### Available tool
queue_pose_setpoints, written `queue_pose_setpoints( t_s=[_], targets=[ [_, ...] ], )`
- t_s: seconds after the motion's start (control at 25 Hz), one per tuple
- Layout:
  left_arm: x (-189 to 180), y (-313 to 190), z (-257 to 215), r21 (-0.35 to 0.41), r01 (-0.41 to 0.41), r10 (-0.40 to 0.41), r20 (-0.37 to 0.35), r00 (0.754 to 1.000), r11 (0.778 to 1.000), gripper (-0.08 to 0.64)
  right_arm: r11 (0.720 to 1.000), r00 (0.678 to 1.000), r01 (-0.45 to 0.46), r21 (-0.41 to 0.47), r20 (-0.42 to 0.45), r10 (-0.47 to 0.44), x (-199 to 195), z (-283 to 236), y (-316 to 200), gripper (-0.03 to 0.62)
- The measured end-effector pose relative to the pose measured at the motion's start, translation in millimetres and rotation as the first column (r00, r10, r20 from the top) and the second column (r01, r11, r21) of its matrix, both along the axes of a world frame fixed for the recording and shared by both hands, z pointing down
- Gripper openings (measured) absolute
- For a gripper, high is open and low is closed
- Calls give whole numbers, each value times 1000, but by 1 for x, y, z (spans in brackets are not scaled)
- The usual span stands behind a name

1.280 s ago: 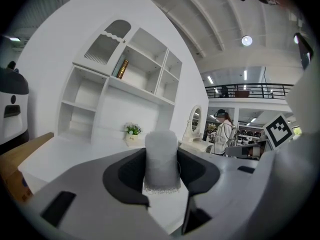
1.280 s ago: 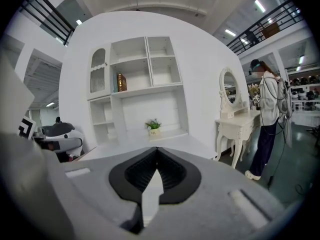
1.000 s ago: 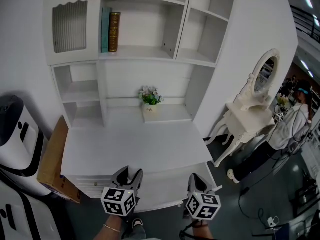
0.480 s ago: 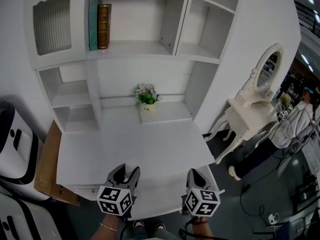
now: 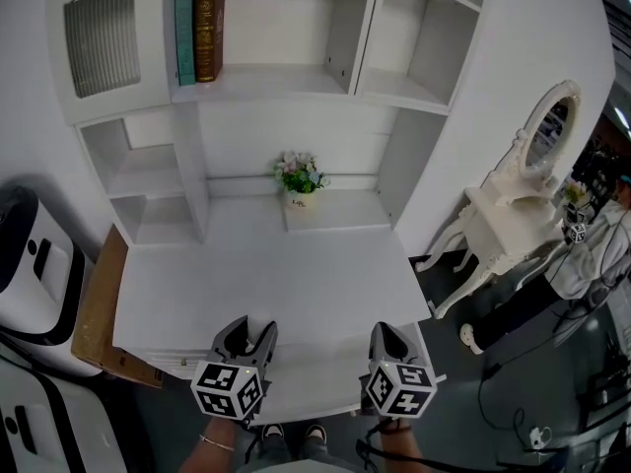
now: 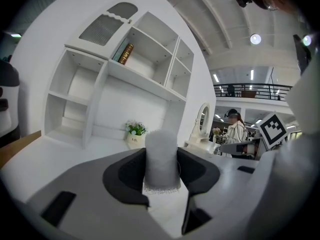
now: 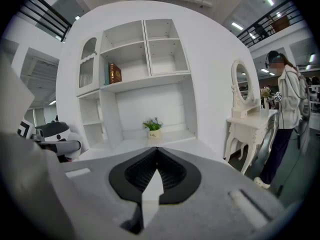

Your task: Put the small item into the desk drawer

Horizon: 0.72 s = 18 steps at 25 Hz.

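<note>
A small pale fuzzy cylinder (image 6: 161, 144) stands upright between the dark pads of my left gripper (image 6: 162, 170), which is shut on it. In the head view the left gripper (image 5: 246, 331) hovers at the front edge of the white desk (image 5: 276, 274), and the item is hidden behind its jaws. My right gripper (image 5: 386, 333) hangs beside it at the same edge. In the right gripper view the right gripper (image 7: 156, 159) is shut, its jaws meeting with nothing between them. A white ledge (image 5: 325, 377) juts out below the desk's front edge; I cannot tell whether it is the drawer.
A small flower pot (image 5: 299, 180) stands at the back of the desk under a white hutch holding two books (image 5: 197, 37). A cardboard box (image 5: 94, 308) and a white machine (image 5: 30, 264) flank the left side. A dressing table with mirror (image 5: 523, 195) and a person (image 5: 592, 254) are at the right.
The head view has shifted slightly, so the desk and hutch sit a little differently in frame. Both grippers stay at the desk's front edge, and the left still holds the cylinder.
</note>
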<state>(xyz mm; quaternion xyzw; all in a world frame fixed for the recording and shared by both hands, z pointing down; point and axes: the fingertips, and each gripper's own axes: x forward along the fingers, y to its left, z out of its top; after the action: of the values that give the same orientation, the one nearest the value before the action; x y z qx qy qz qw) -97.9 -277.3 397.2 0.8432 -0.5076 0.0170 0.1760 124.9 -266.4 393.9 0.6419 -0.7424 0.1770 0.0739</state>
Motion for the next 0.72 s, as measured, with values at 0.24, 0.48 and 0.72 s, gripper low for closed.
queue_pose_setpoints(
  t_s=[0.24, 0.48, 0.72],
  targets=[
    [15, 4, 9, -24, -32, 32, 6, 999, 999, 172, 999, 999, -34, -21, 10, 34, 16, 9, 10, 5],
    [55, 4, 25, -59, -120, 119, -23, 993, 991, 172, 991, 993, -119, -66, -18, 118, 53, 22, 34, 5],
    [97, 4, 49, -98, -228, 226, -31, 974, 969, 172, 972, 978, -209, -104, -41, 206, 86, 38, 56, 5]
  ],
)
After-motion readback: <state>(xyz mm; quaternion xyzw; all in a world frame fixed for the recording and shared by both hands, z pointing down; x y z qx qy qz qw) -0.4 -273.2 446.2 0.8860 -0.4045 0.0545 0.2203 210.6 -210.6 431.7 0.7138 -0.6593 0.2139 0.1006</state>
